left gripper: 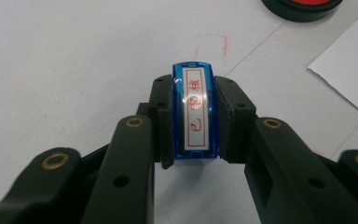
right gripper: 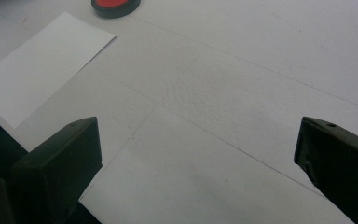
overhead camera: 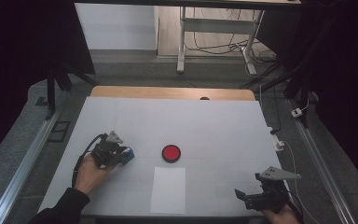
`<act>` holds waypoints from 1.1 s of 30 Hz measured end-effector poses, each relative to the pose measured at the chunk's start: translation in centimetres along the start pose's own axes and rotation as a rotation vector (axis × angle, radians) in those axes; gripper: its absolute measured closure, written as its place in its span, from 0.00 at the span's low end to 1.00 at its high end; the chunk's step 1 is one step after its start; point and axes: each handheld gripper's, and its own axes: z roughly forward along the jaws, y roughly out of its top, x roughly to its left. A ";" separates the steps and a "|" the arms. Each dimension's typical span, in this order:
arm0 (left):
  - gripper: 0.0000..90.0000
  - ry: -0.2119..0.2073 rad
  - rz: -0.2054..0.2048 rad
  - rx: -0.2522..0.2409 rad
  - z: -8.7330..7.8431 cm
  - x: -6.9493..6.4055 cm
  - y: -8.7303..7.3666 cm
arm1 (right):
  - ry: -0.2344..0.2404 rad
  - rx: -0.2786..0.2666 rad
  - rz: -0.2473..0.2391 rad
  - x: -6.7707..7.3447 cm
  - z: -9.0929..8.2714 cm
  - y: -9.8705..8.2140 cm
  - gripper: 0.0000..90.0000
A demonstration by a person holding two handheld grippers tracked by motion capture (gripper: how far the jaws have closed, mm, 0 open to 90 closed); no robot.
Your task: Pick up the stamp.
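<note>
High view, left side first: my left gripper (overhead camera: 121, 154) sits on the white table (overhead camera: 214, 126) with its jaws clamped on the small blue translucent plastic stamp with a white label printed in red characters (overhead camera: 128, 155). The left gripper view confirms the hold: both pads press the stamp's (left gripper: 194, 112) long sides, label facing up, and it rests at or just above the table surface.

Risks, as I judge them:
- The pads hold smooth plastic walls; a quick lift could let the stamp slip or tilt.
- The round red ink pad in a black case (overhead camera: 171, 152) lies near, to the right; a skewed stamp would ink unevenly.
- The white rectangular sheet of paper (overhead camera: 168, 189) lies loose in front of the pad; pressing off-square could shift it or smear the mark.

Right gripper (overhead camera: 254, 198) rests at the near right edge, jaws spread wide and holding nothing, well apart from the paper.
</note>
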 end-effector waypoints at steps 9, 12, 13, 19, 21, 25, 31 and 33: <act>0.78 -0.035 -0.007 -0.005 -0.2 -0.1 0.2 | 0.002 0.000 -0.002 0.0 0.0 0.0 0.01; 0.78 -0.039 -0.005 -0.016 -0.5 -0.2 0.3 | 0.001 0.002 -0.006 0.0 0.0 0.0 0.01; 0.78 -0.038 -0.006 -0.019 -0.6 -0.2 0.3 | 0.001 0.001 -0.005 0.0 0.0 0.0 0.01; 0.78 -0.036 0.011 -0.042 -1.2 -0.7 0.5 | 0.002 0.002 -0.007 0.1 0.0 0.0 0.01; 0.78 -0.048 0.018 -0.055 -1.4 -0.9 0.7 | 0.002 0.003 -0.006 0.1 0.0 0.0 0.01; 0.78 -0.063 0.040 -0.083 -1.9 -1.4 0.9 | 0.003 0.003 -0.006 0.1 0.0 0.0 0.01; 0.78 -0.088 0.061 -0.118 -2.7 -2.1 1.3 | 0.003 0.003 -0.007 0.1 0.0 0.0 0.01; 0.78 -0.096 0.069 -0.131 -2.9 -2.3 1.4 | 0.003 0.003 -0.006 0.1 0.0 0.0 0.01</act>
